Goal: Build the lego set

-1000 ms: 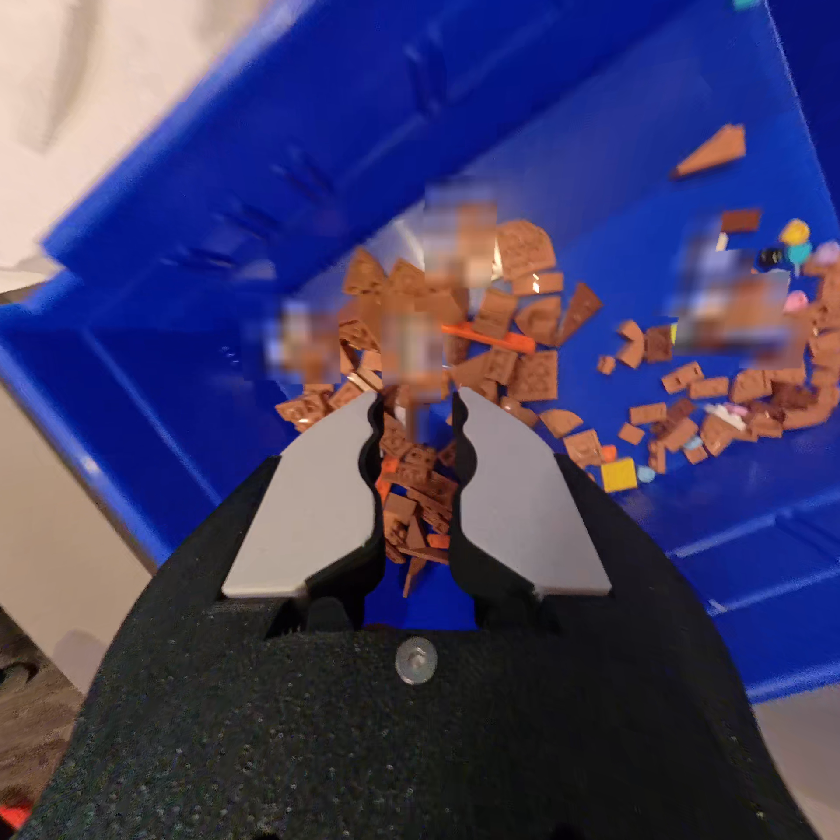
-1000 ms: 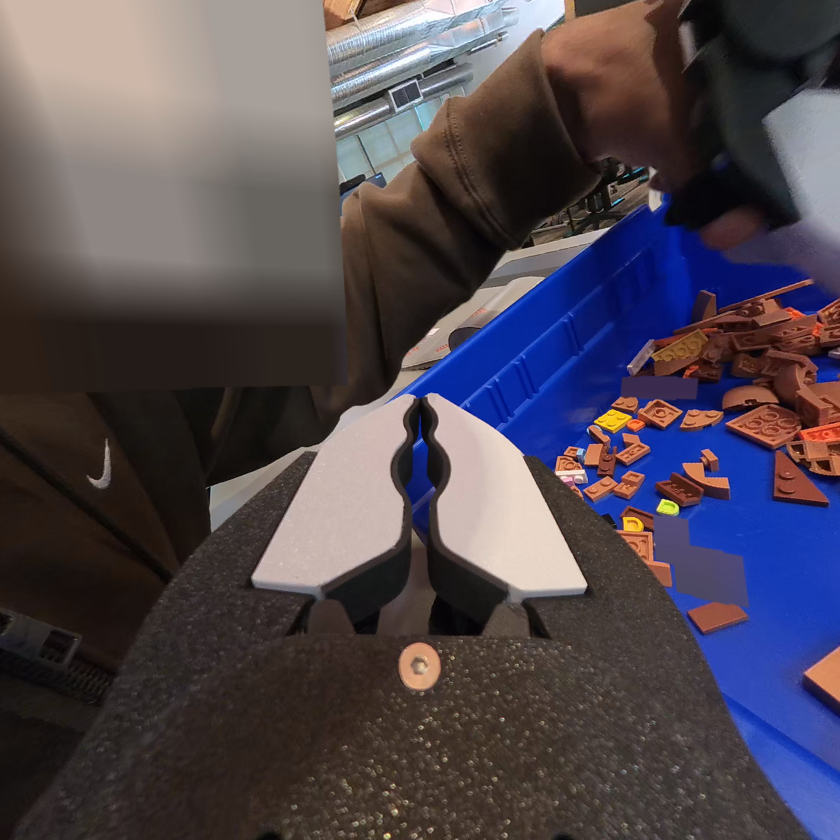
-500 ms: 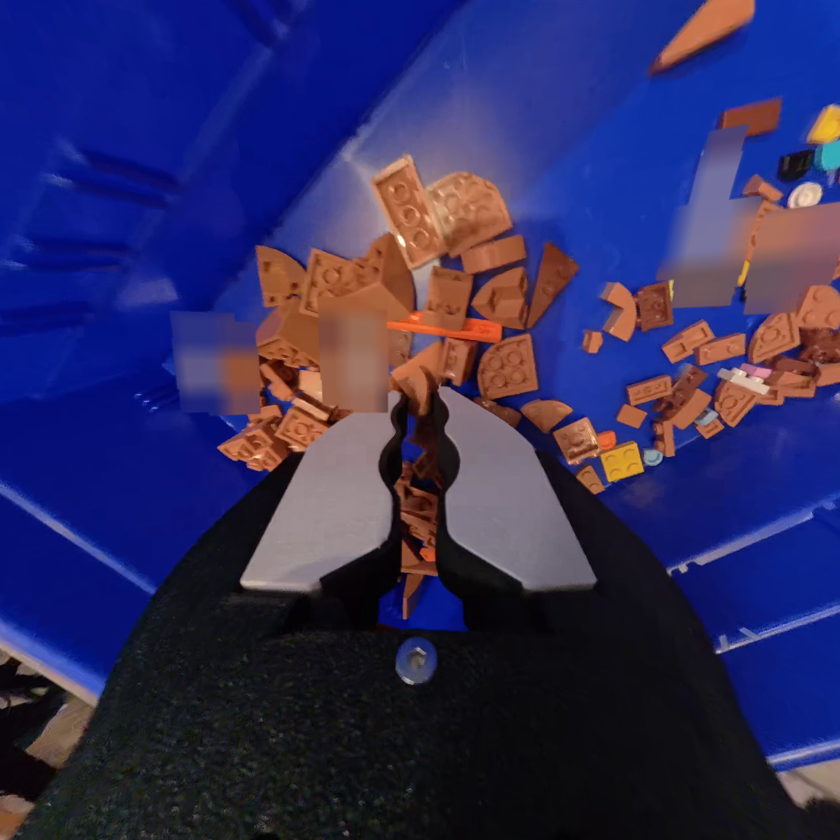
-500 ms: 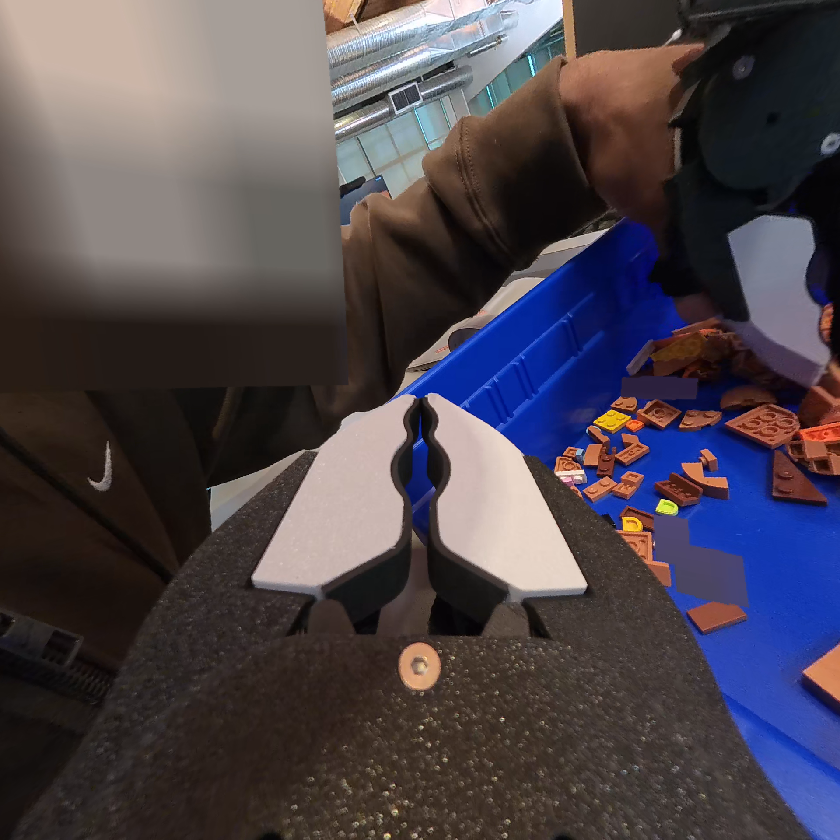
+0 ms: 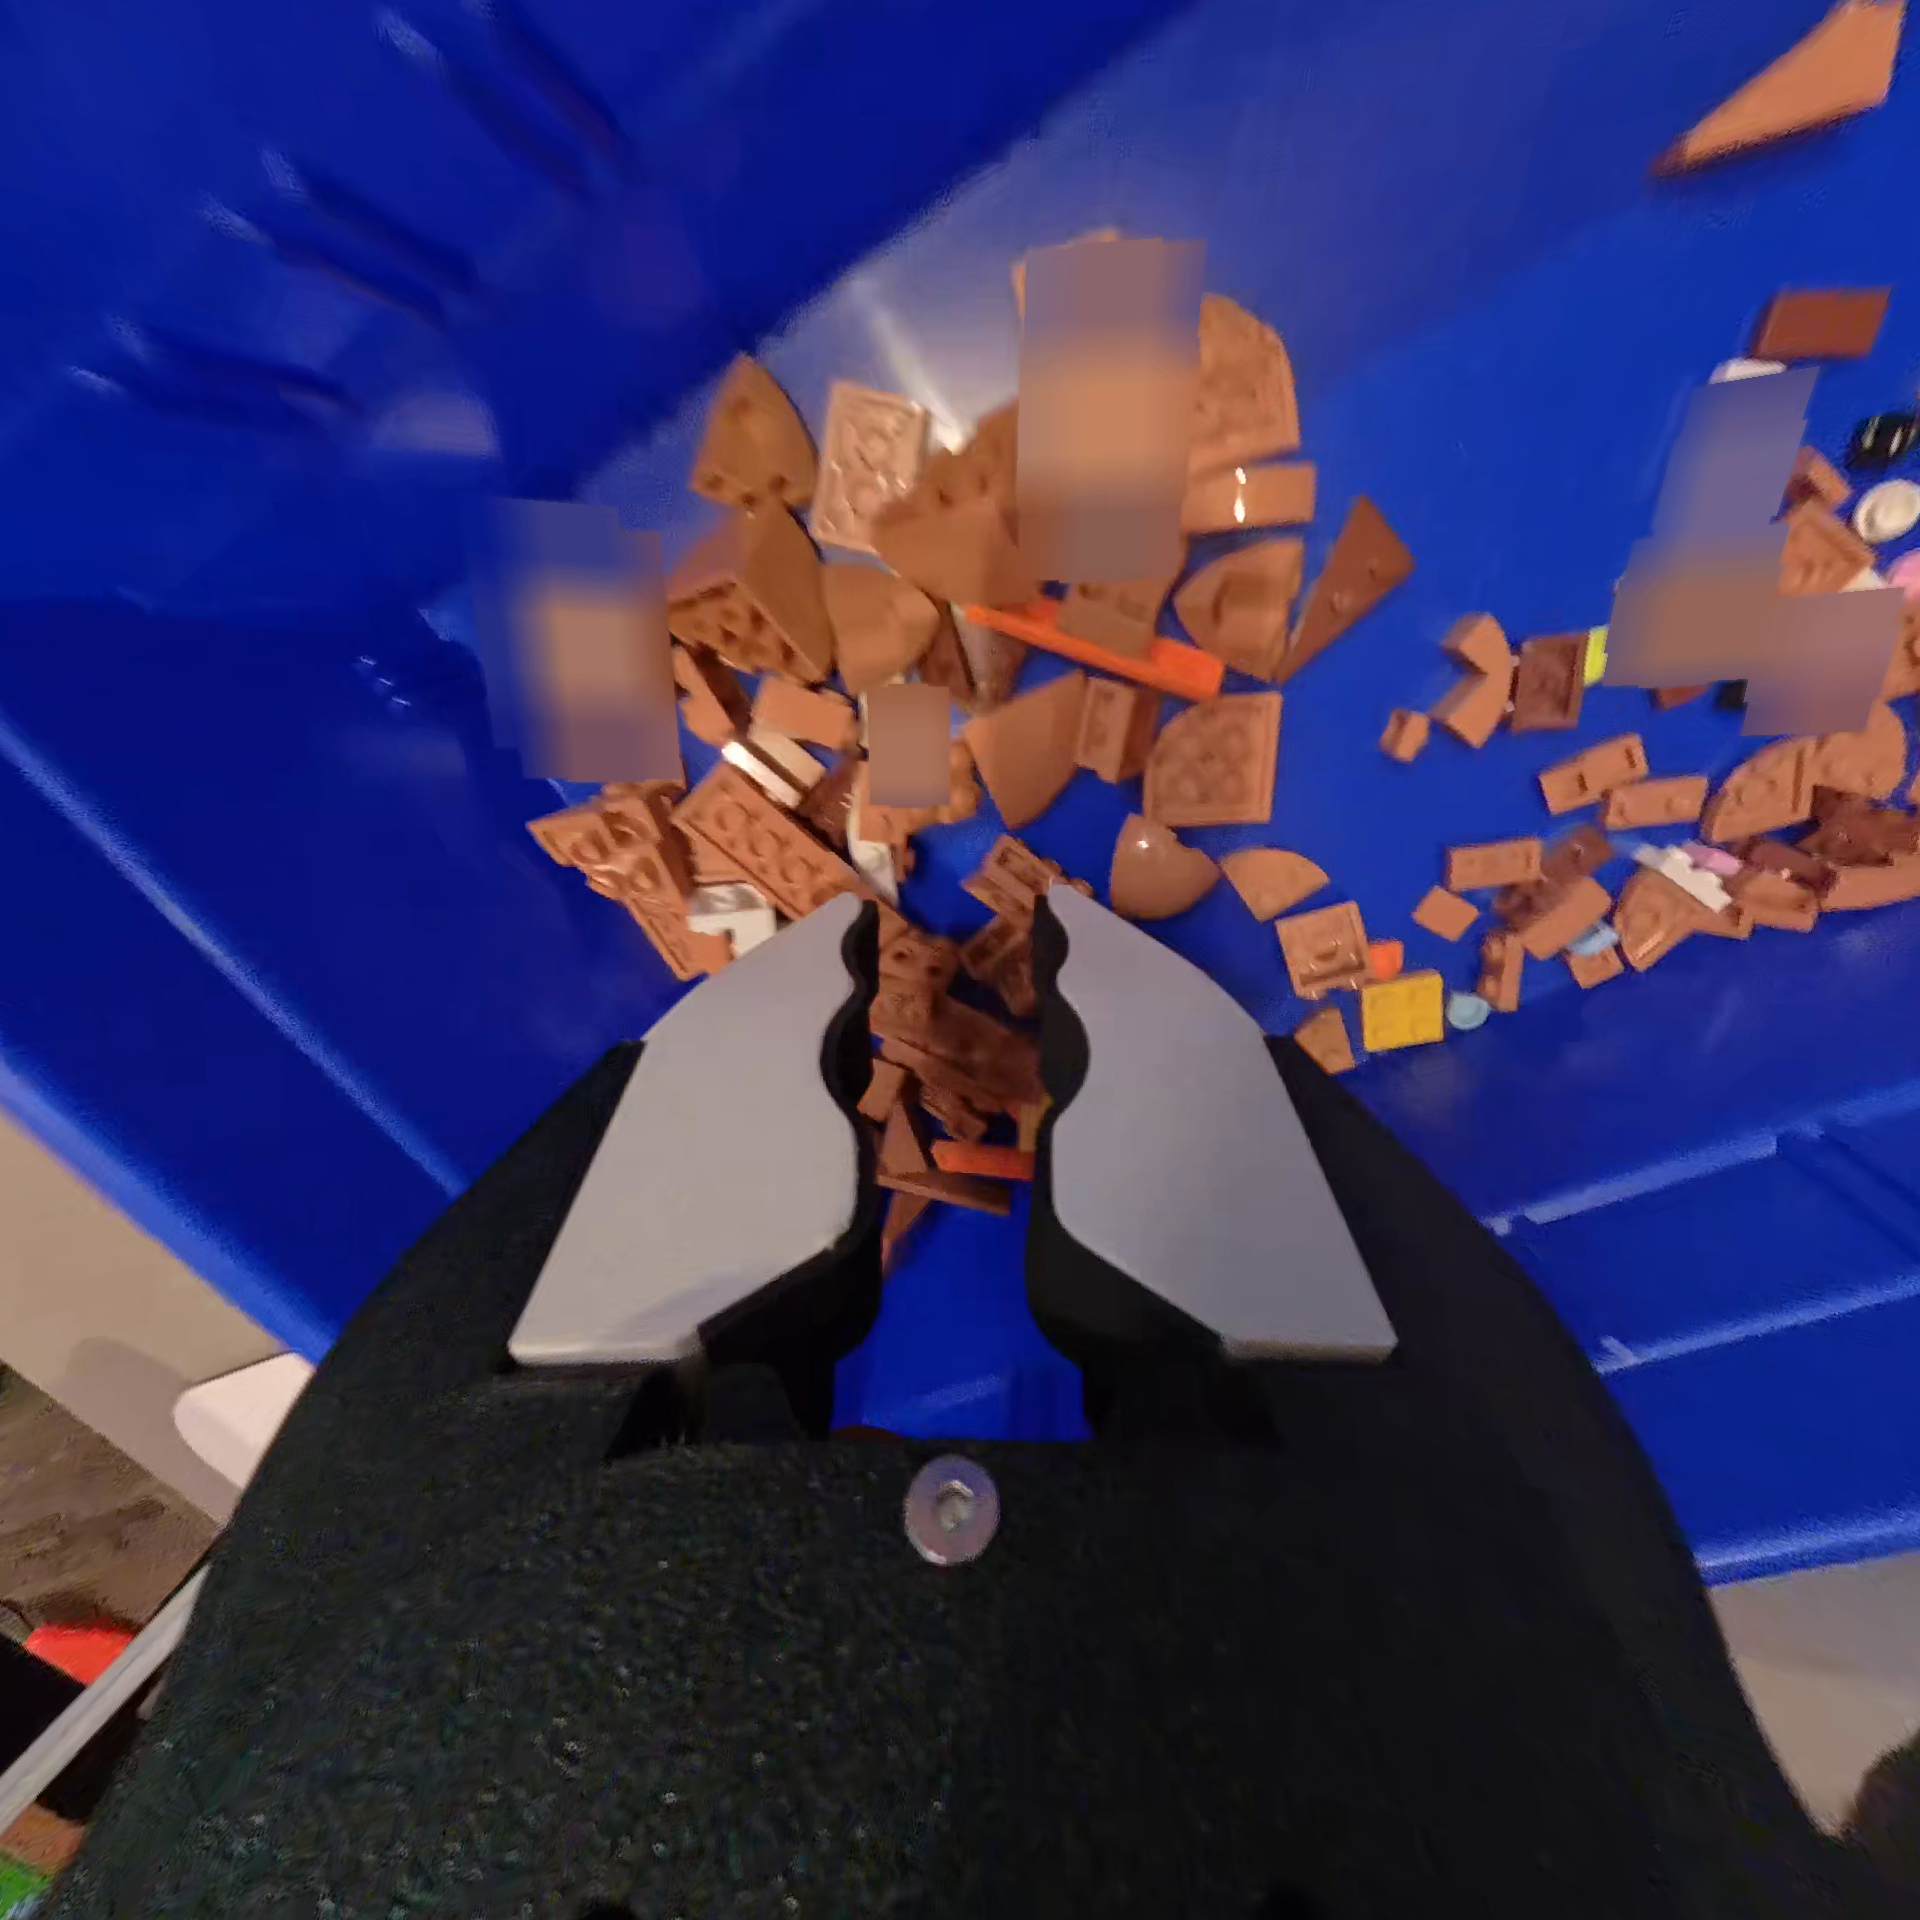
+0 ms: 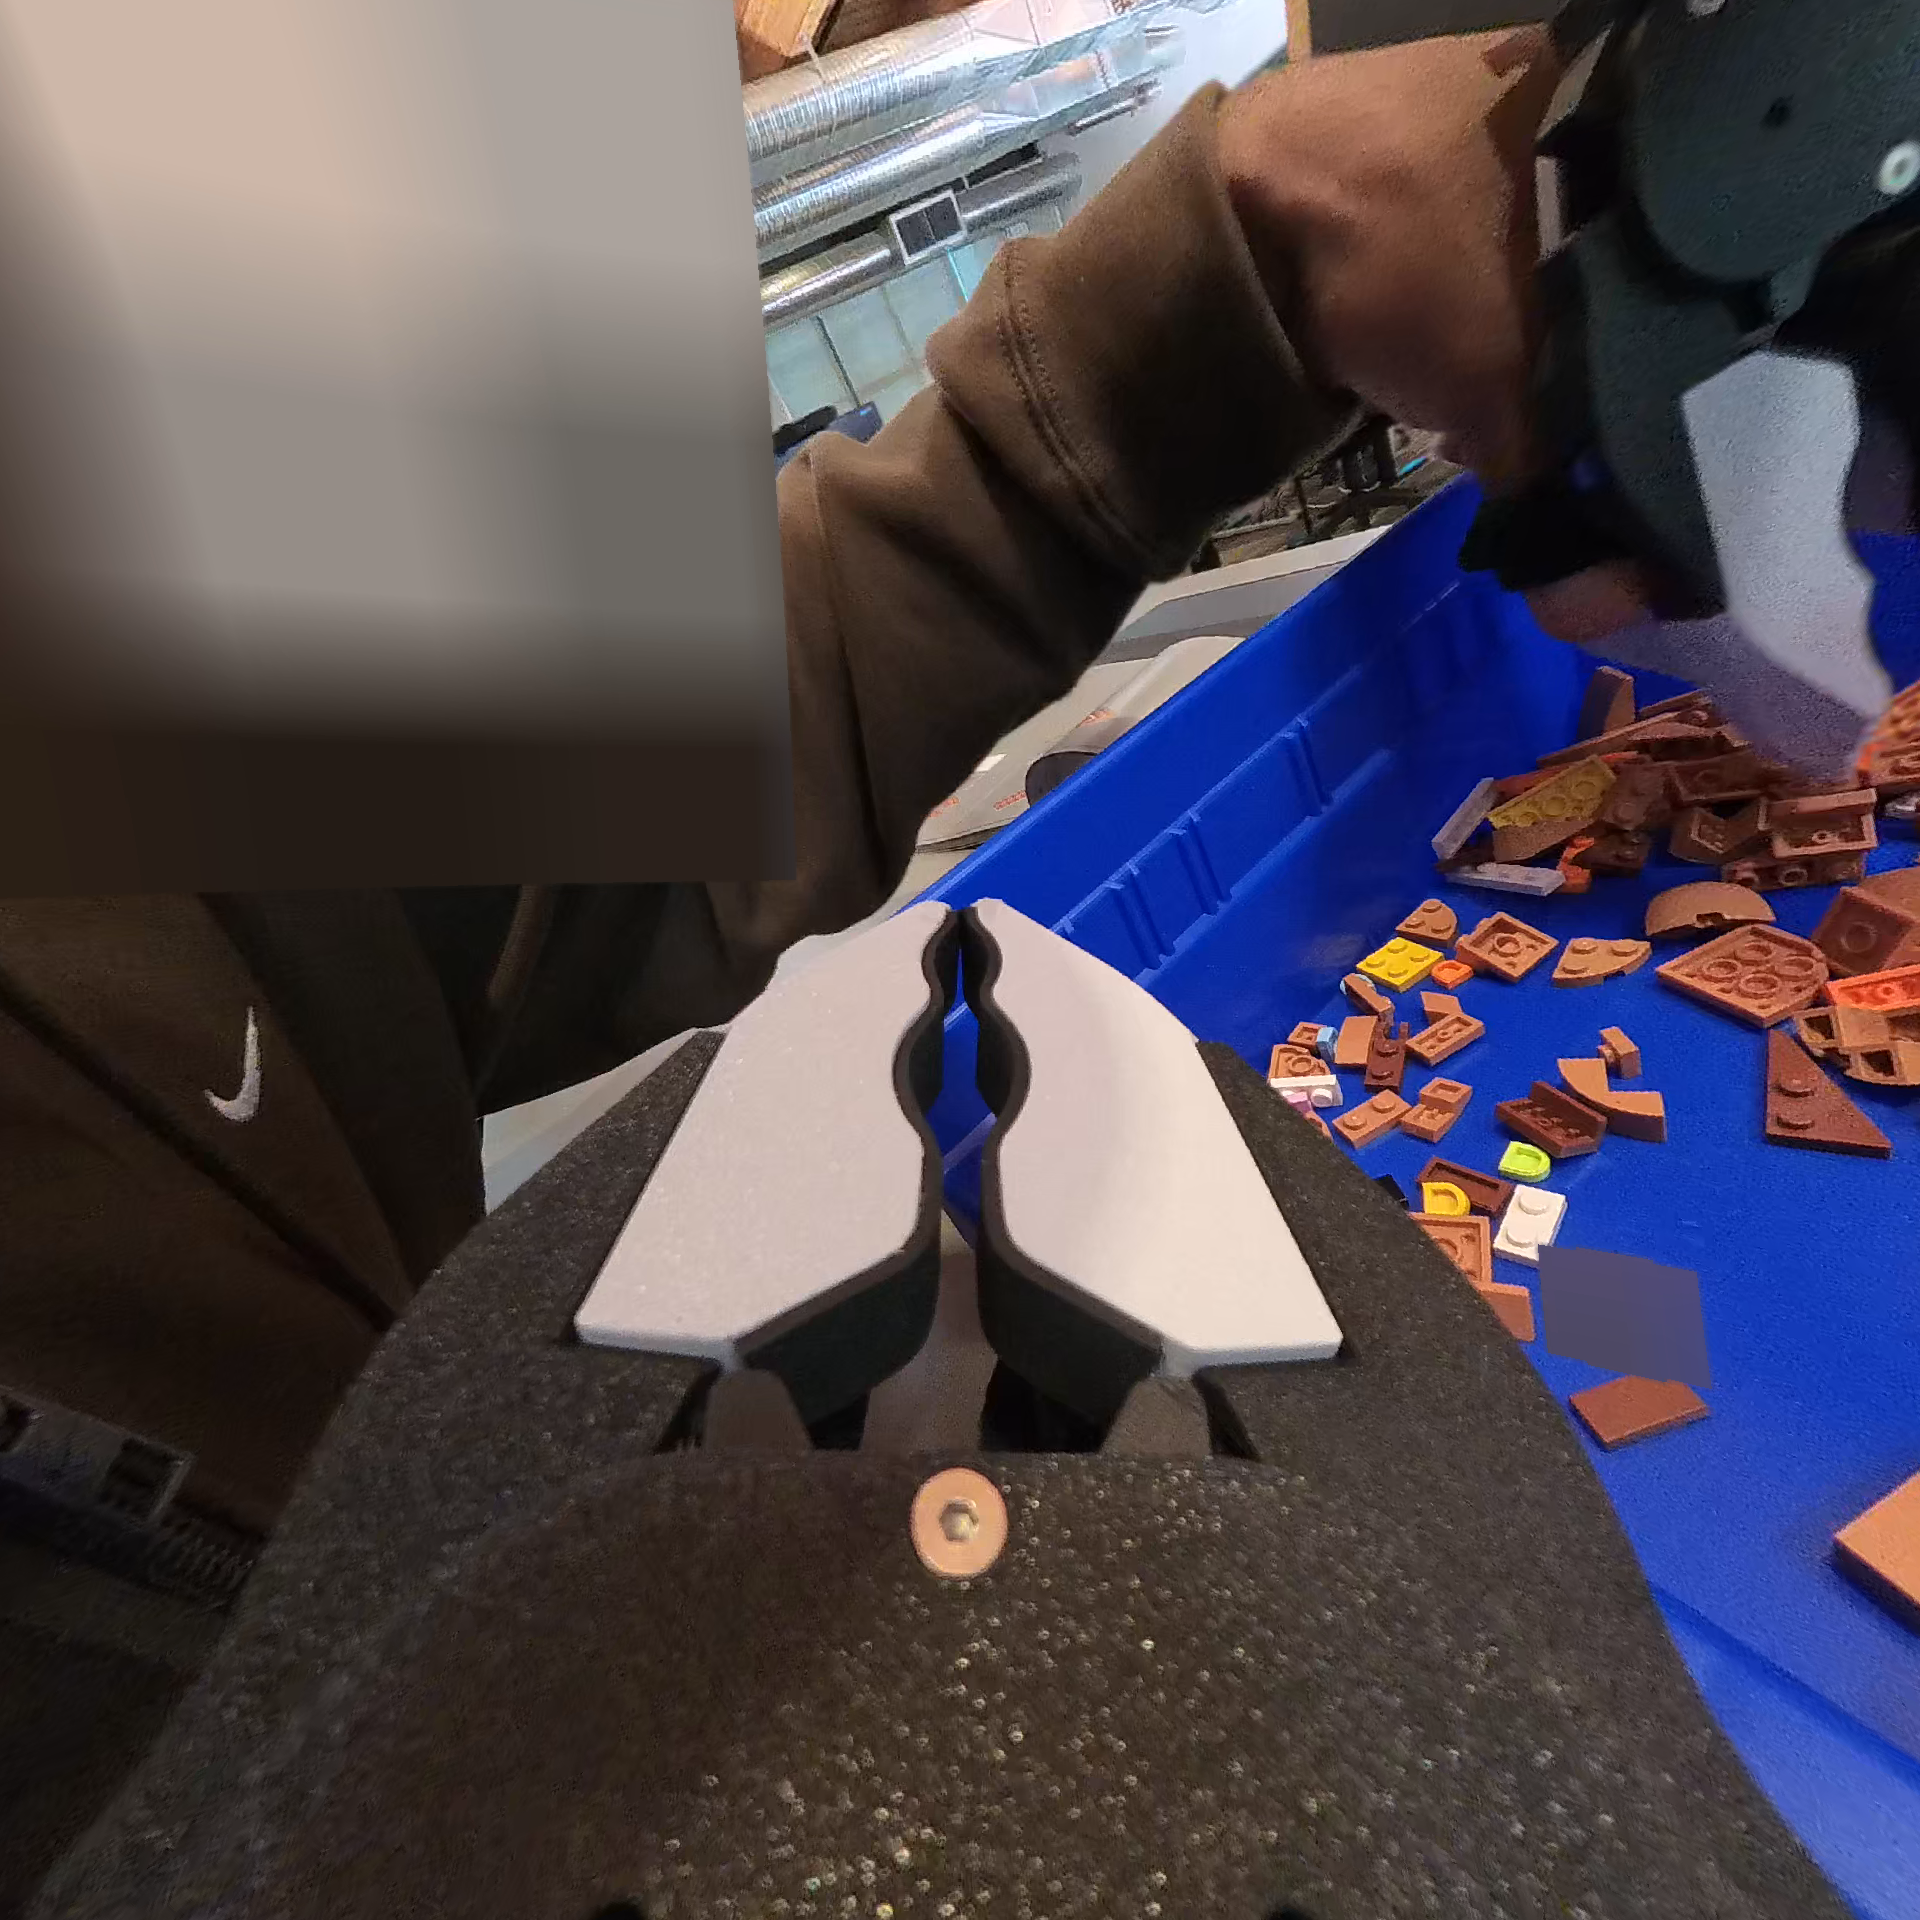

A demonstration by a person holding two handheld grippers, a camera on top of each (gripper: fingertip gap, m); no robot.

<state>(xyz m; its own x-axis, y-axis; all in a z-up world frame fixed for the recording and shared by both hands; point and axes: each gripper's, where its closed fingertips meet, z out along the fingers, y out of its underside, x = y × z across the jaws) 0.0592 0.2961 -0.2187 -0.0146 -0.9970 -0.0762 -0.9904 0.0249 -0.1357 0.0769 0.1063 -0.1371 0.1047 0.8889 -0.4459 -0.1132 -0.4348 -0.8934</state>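
Observation:
A blue bin (image 5: 1455, 312) holds a heap of brown Lego pieces (image 5: 914, 582), with an orange bar (image 5: 1091, 649) lying across it. My left gripper (image 5: 951, 904) is open, its tips just above the near edge of the heap, and loose brown pieces show through the gap between its jaws. It holds nothing. My right gripper (image 6: 956, 912) is shut and empty, hovering over the bin's near wall (image 6: 1247, 831). The right wrist view also shows the left gripper's fingers (image 6: 1766, 520) dipping into the heap (image 6: 1714, 810).
Small pieces lie scattered on the bin floor: a yellow brick (image 5: 1403, 1013), a brown wedge (image 5: 1787, 104), a round-cornered plate (image 6: 1745, 971), a white plate (image 6: 1527, 1226). A person's brown sleeve (image 6: 1039, 416) reaches over the bin. Grey table (image 5: 104, 1247) lies outside the bin. Left tips to right tips: about 20 cm.
My left gripper's jaws have opened wider than half a second ago, and it has drawn back a little from the heap. The right gripper has not moved.

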